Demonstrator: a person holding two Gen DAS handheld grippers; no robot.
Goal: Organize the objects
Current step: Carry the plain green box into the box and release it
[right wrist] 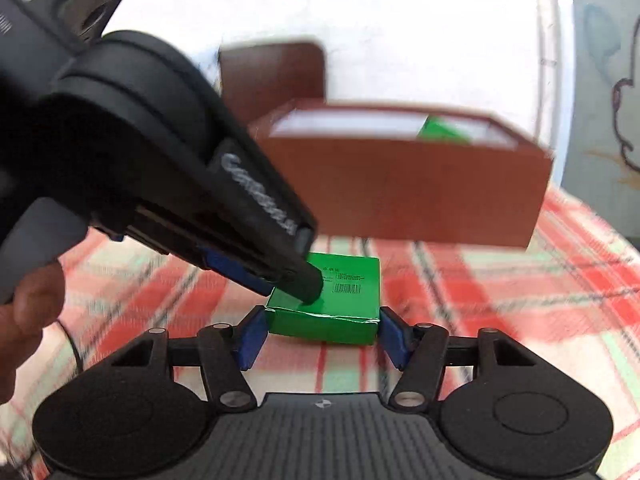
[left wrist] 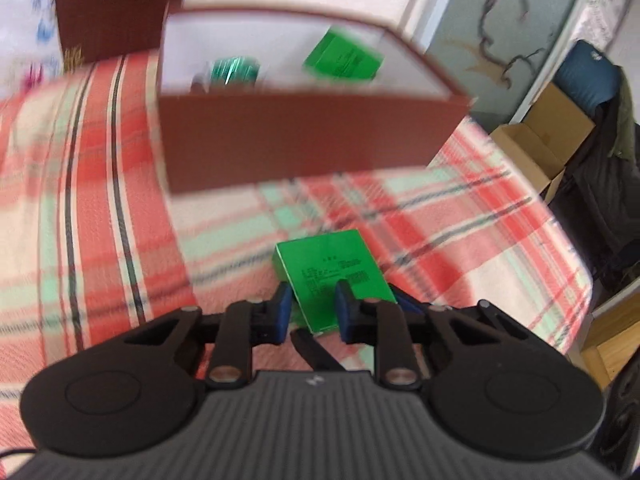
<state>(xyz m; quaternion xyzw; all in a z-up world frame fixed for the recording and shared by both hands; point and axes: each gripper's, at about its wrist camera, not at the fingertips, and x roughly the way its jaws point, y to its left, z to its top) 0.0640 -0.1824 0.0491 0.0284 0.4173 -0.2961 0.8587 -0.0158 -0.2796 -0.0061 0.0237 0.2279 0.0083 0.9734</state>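
Note:
A flat green box (left wrist: 332,272) (right wrist: 344,292) lies just above the plaid cloth (left wrist: 100,200), in front of an open brown box (left wrist: 300,140) (right wrist: 400,192). My left gripper (left wrist: 314,300) (right wrist: 288,288) is shut on its edge; in the right wrist view one black finger lies on top and a blue pad underneath. My right gripper (right wrist: 322,328) flanks the same box, with its blue pads (right wrist: 252,336) against the two short sides. Inside the brown box stand another green box (left wrist: 344,58) (right wrist: 444,130) and a shiny green packet (left wrist: 234,70).
The brown lid (left wrist: 116,4) (right wrist: 272,76) leans upright behind the brown box. Off the bed's right edge are an open cardboard box (left wrist: 536,144) and a chair with dark clothes (left wrist: 600,168). A person's hand (right wrist: 28,304) holds the left gripper.

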